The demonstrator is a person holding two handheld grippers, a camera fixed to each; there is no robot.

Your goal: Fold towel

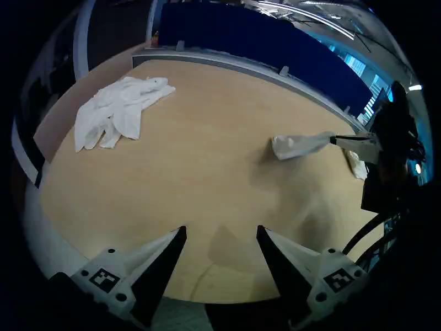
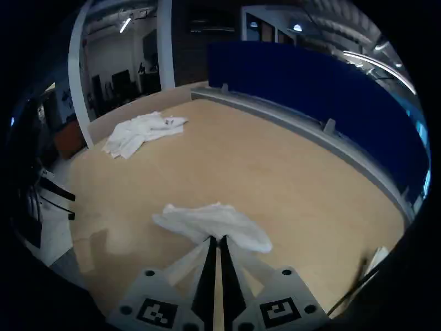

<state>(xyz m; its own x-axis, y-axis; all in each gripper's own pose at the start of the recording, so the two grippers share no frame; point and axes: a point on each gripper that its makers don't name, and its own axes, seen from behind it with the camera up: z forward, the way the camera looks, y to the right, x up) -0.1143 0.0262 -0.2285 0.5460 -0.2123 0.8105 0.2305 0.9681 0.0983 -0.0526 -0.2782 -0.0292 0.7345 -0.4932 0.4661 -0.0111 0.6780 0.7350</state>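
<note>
Right tongs (image 2: 216, 240): clenched on one end of the towel (image 2: 212, 222), both fingers pressed together with cloth pinched at the tips. Left tongs (image 1: 220, 237): released, fingers spread wide with nothing between them, over the near edge of the bench (image 1: 209, 165). Towel: bunched into a loose strip at the right of the bench in the left gripper view, either on the wood or low over it; I cannot tell whether it touches. The finding that matters to you is this. From your left tongs the towel lies far and to the right, well apart. Its long axis runs left to right across your line of reach, gripped end at the right, free end pointing left toward mid-bench. The free end is therefore the end nearer your left tongs. In my judgement the next move calls for carrying them forward and right to that free end, coming in across the strip, not along it. A separate pile (image 1: 118, 113) of white cloth lies at the far left, well apart; disregard it.
</note>
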